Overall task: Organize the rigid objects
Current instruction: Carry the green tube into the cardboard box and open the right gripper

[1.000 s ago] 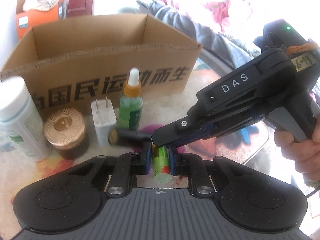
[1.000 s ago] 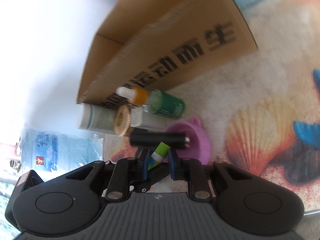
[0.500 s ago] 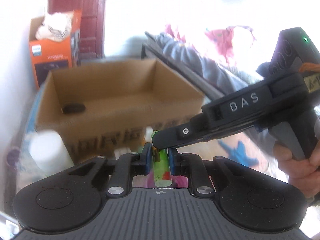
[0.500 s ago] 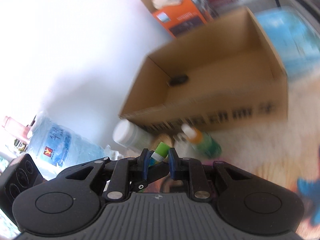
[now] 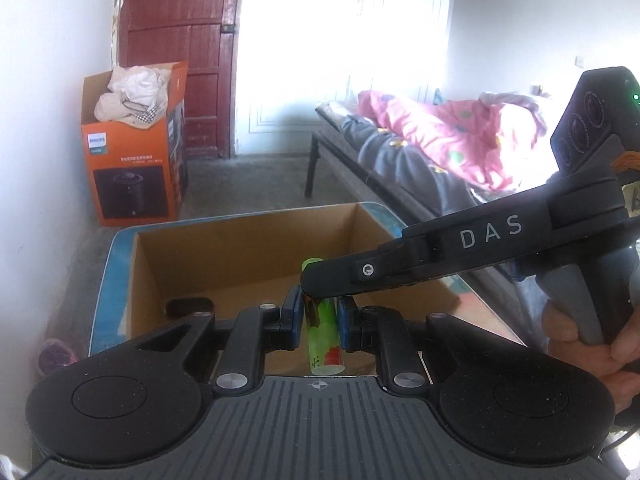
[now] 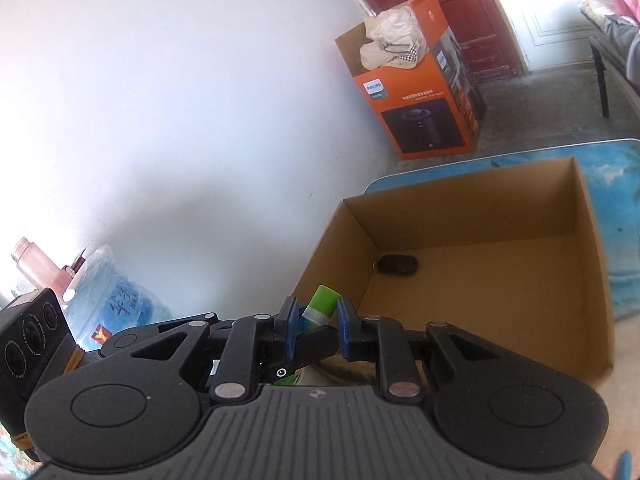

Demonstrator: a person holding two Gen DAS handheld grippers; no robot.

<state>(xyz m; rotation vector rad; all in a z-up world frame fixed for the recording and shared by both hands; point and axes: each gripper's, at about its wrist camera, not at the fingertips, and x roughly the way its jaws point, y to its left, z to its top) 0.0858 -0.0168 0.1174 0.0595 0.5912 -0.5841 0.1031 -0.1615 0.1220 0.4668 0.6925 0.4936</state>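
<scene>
A green tube (image 5: 325, 340) with a light green cap (image 6: 322, 300) hangs in the air over the near edge of an open cardboard box (image 5: 248, 248). My left gripper (image 5: 320, 316) is shut on the tube's body. My right gripper (image 6: 318, 320) is shut on the cap end of the same tube; in the left wrist view one of its black fingers (image 5: 360, 276) reaches in from the right across the tube. A small black object (image 6: 398, 264) lies on the box floor by the far left wall. A hand (image 5: 580, 344) holds the right gripper's handle.
The box stands on a table with a blue-edged cover (image 6: 624, 184). An orange carton (image 5: 132, 160) stuffed with cloth stands on the floor by a red door (image 5: 176, 40). A bed with a pink quilt (image 5: 448, 136) is at right. A water jug (image 6: 116, 292) stands by the wall.
Both grippers have risen together with the green tube, from table level in front of the box to above its rim. The bottles and charger in front of the box have dropped out of view.
</scene>
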